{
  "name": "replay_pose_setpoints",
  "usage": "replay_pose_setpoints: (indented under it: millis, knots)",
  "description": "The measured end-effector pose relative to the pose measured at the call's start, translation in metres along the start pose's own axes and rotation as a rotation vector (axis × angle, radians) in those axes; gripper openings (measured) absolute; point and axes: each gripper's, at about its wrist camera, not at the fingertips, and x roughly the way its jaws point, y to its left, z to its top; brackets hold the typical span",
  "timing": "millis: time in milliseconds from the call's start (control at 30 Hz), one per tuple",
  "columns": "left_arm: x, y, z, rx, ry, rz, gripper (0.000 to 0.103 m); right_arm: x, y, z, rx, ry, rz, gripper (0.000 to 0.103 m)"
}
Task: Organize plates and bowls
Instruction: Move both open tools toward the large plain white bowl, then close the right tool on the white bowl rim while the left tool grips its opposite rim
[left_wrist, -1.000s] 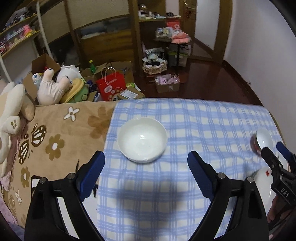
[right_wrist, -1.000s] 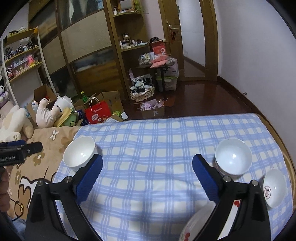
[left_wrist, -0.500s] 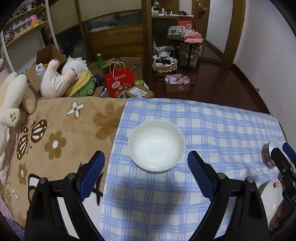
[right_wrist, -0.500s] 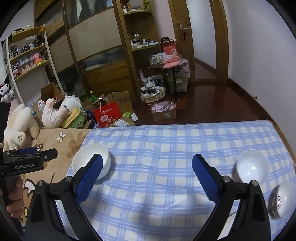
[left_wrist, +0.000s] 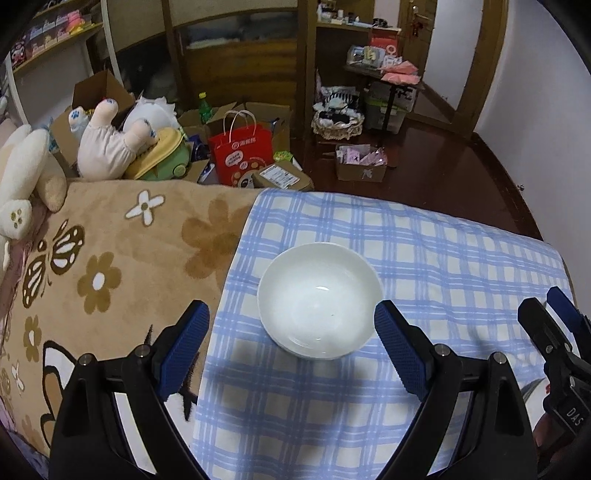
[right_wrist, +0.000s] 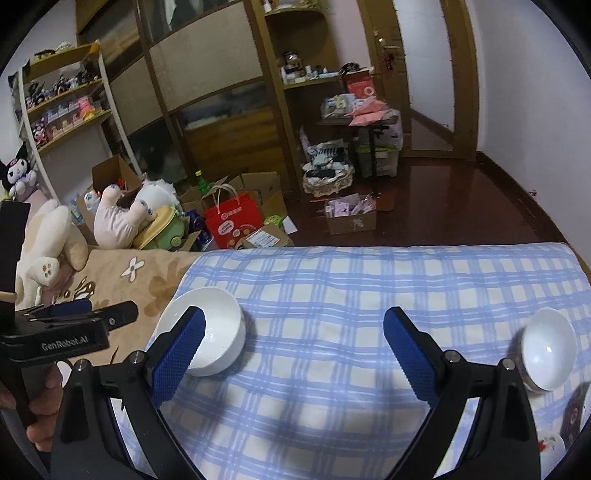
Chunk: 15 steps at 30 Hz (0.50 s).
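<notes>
White bowl (left_wrist: 320, 300) on checked cloth (left_wrist: 443, 251), between spread left gripper (left_wrist: 291, 349) fingers (left_wrist: 397, 349)

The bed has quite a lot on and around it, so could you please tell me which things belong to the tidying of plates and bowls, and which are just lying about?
Belongs to the job:
large white bowl
small white bowl
plate with red pattern

Just lying about:
checked cloth
flowered blanket
stuffed toys
red paper bag
cardboard boxes

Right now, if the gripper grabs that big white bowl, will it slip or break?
The big white bowl looks glossy, probably glazed ceramic, so it may slide between the left gripper fingers. It would likely chip if dropped. It sits upright on the soft checked cloth, so it may wobble when pushed.
</notes>
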Motion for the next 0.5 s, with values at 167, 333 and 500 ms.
replay_pose_setpoints:
  millis: [167, 333, 500]
  knots:
    - [0.025, 0.017, 0.0, -0.053, 0.041, 0.021, 0.09, 0.027, 0.016, 0.003, -0.037, 0.031, 0.019, 0.101]
    - [0.048, 0.028, -0.003, -0.065, 0.083, 0.097, 0.09, 0.057, 0.028, 0.007, -0.049, 0.07, 0.037, 0.101]
    - [0.078, 0.037, -0.009, -0.086, 0.153, 0.125, 0.09, 0.092, 0.041, 0.005, -0.062, 0.127, 0.052, 0.1]
